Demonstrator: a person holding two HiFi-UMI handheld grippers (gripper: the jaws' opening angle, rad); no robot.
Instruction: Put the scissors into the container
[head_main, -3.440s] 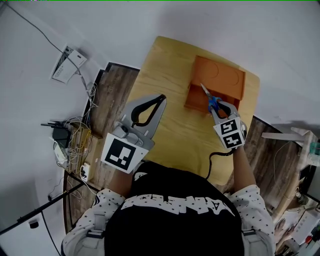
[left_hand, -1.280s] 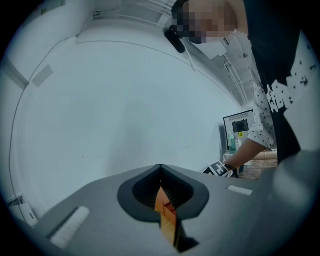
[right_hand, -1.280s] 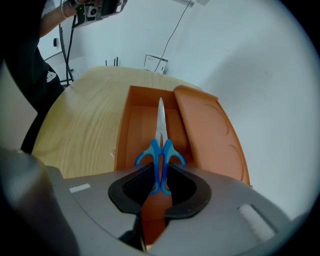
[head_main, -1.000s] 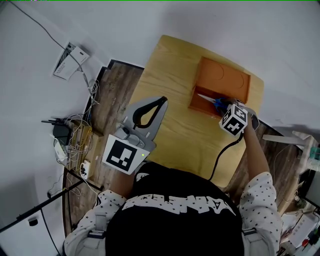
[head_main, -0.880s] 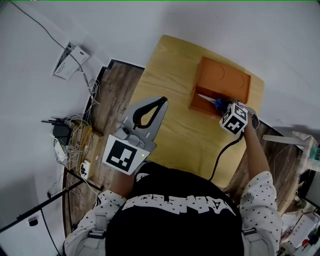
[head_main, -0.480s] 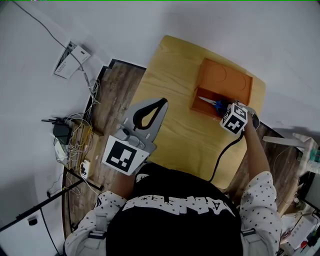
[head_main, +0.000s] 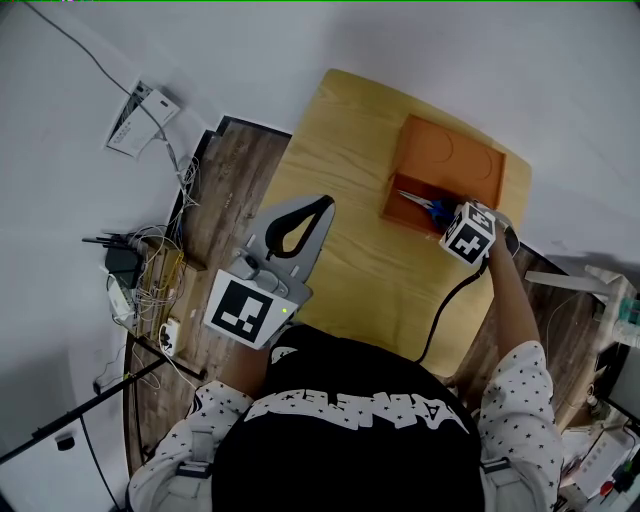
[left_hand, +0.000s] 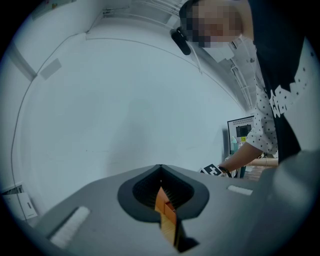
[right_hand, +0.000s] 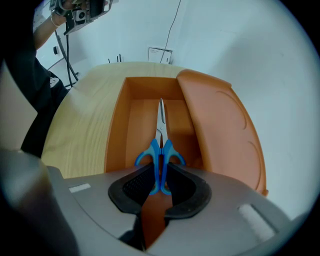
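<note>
R gripper (right_hand: 160, 174) is clamped on the scissors (right_hand: 160, 150): the blue handles sit pinched between its jaws, the blades are closed and point straight away from it. The scissors hang over the open slot (right_hand: 145, 117) on the left side of the orange container (right_hand: 220, 125), blade tips well inside the slot's outline; can't tell whether they touch the bottom. The container's other half is a flat raised top w/ curved grooves. From the head view the container (head_main: 450, 160) sits near the far right corner of the light wood table (head_main: 340, 150), w/ the scissors (head_main: 415, 200) slanting across its near slot and the R gripper (head_main: 452, 218) at its near right edge, marker cube (head_main: 468, 233) facing up and a black cable (head_main: 440, 310) trailing back to the person. L gripper (head_main: 322, 203) is held above the table's left edge, well apart from the container. In its own view the L gripper (left_hand: 160, 172) has its jaw tips closed together w/ nothing between them, facing a white wall (left_hand: 125, 115).
</note>
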